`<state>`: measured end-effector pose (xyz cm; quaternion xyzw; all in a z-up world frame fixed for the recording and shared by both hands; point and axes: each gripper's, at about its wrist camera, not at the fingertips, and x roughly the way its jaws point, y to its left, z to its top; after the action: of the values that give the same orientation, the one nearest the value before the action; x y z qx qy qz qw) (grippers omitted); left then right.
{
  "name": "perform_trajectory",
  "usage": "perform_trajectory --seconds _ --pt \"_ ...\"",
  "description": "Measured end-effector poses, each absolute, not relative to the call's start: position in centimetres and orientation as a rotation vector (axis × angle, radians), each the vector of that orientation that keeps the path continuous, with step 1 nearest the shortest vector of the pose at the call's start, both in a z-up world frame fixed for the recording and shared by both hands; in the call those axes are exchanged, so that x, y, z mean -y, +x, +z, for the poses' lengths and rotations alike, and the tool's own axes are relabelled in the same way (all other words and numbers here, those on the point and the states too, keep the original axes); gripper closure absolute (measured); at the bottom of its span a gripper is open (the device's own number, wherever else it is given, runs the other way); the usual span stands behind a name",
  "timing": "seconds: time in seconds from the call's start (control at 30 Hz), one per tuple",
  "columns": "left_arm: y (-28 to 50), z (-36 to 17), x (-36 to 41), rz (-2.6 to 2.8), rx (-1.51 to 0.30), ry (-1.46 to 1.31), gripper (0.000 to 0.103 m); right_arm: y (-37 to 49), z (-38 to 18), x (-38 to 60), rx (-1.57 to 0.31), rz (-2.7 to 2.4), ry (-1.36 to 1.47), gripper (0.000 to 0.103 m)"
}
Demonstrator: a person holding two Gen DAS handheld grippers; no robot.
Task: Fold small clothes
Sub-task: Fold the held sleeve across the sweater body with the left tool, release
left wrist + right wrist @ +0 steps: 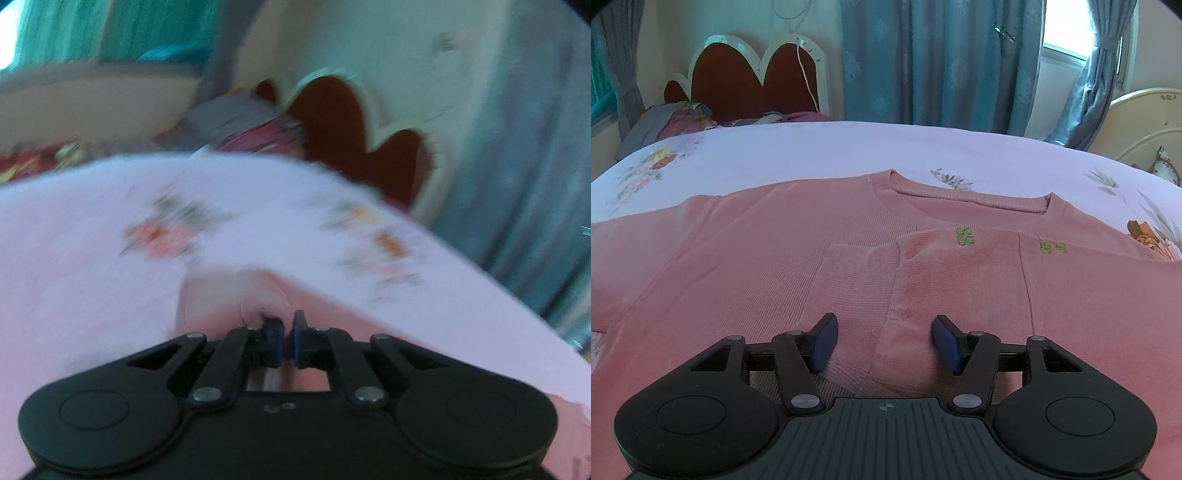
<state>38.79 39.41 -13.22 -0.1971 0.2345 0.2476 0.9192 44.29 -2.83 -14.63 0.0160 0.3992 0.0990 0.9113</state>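
Pink knit shirt (pixel 798 258) lies flat on the bed sheet (pixel 849 147). My left gripper (pixel 287 332) is pinched shut on a shirt fold at 12 o'clock; thin bite, could slip w/ a fast pull. Right gripper (pixel 884 341) jaws apart, over the folded sleeve, 12 o'clock.

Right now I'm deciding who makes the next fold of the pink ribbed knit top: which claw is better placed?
Left, probably. The left claw is shut on a pinch of the pink ribbed knit top; the right claw hovers open over the folded sleeve, gripping nothing.
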Motion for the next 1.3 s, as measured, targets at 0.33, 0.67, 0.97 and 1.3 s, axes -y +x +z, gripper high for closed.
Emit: perform_trajectory --seconds 0.33,0.67,0.97,1.3 --pt "41.7 -7.4 -22.7 0.007 -0.415 -0.294 0.099 43.2 -11.8 6.4 -0.775 0.198 0.148 0.046" --pt "44.2 -11.8 -4.0 -0.356 -0.552 -0.142 0.099 39.3 -10.3 15.2 -0.750 0.080 0.212 0.046" --pt "42.0 -16.4 0.1 -0.398 -0.734 0.153 0.047 38.2 -10.5 18.2 -0.773 0.125 0.294 0.046" --pt "40.0 -14.5 -8.8 -0.058 -0.724 0.184 0.033 38.9 -10.6 11.3 -0.776 0.326 0.182 0.046"
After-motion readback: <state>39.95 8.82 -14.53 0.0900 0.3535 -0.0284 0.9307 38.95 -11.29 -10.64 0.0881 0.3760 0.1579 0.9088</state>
